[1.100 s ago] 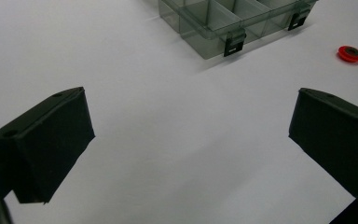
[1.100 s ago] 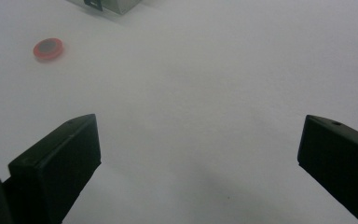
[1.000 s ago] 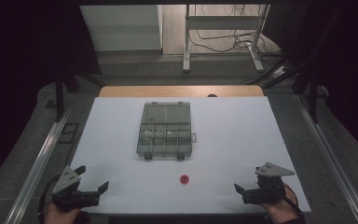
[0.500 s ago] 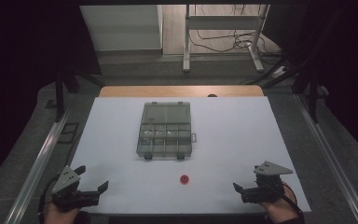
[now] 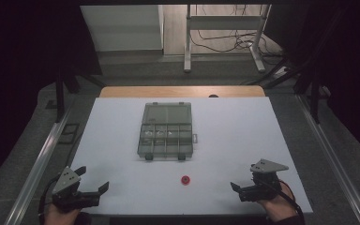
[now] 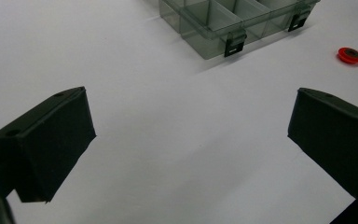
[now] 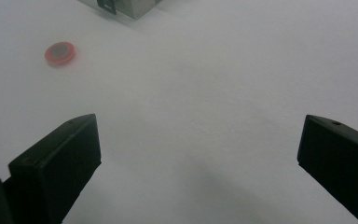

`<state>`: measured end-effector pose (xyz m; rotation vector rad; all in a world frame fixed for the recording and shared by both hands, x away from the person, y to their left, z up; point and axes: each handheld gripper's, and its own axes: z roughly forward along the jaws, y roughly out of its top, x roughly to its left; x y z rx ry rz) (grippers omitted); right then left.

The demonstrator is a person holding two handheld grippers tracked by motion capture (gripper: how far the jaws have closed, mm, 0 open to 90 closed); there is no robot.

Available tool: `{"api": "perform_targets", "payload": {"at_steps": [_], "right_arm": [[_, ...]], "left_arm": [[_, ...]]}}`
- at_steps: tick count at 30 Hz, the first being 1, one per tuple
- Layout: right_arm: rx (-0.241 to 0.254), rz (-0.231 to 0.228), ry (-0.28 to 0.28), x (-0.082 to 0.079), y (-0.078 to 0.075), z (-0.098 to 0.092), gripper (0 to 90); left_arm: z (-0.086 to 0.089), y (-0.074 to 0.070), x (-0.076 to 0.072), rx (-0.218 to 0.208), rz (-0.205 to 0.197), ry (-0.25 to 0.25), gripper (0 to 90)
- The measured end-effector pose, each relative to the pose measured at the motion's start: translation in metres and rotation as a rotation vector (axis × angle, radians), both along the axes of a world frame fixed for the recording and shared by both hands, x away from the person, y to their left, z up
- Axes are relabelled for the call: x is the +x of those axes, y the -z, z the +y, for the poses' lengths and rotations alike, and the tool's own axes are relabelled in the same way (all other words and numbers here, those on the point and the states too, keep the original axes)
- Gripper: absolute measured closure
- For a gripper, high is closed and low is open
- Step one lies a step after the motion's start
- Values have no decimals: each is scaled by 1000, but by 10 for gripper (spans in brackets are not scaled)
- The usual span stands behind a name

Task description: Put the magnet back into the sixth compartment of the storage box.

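while the red disc lies apart, both grippers gape wide, empty.

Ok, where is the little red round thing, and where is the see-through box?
red disc (image 5: pixel 185 180), high view, on its middle.
clear compartment box (image 5: pixel 166 130), high view, on its divided middle part.

- White table top: lies under the left gripper and the right gripper and stretches ahead of both.
- Wooden strip: along the table's far edge, well ahead of both grippers.
- Metal rail: just outward of the left gripper.
- Second rail: outward of the right gripper.
- White stand with cables: on the floor, far ahead.
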<state>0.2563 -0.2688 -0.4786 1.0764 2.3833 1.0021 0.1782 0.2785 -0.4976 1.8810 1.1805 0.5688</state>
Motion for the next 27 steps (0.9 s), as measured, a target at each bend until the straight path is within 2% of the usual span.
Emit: {"api": "perform_targets", "payload": {"at_steps": [7, 19, 27], "right_arm": [[14, 14, 4, 5, -3, 4, 0], [5, 18, -7, 12, -2, 13, 0], [10, 49, -25, 16, -1, 19, 0]], "left_arm": [[0, 0, 0, 2, 1, 0, 8], [0, 0, 0, 4, 2, 0, 8], [0, 0, 0, 5, 2, 0, 8]]}}
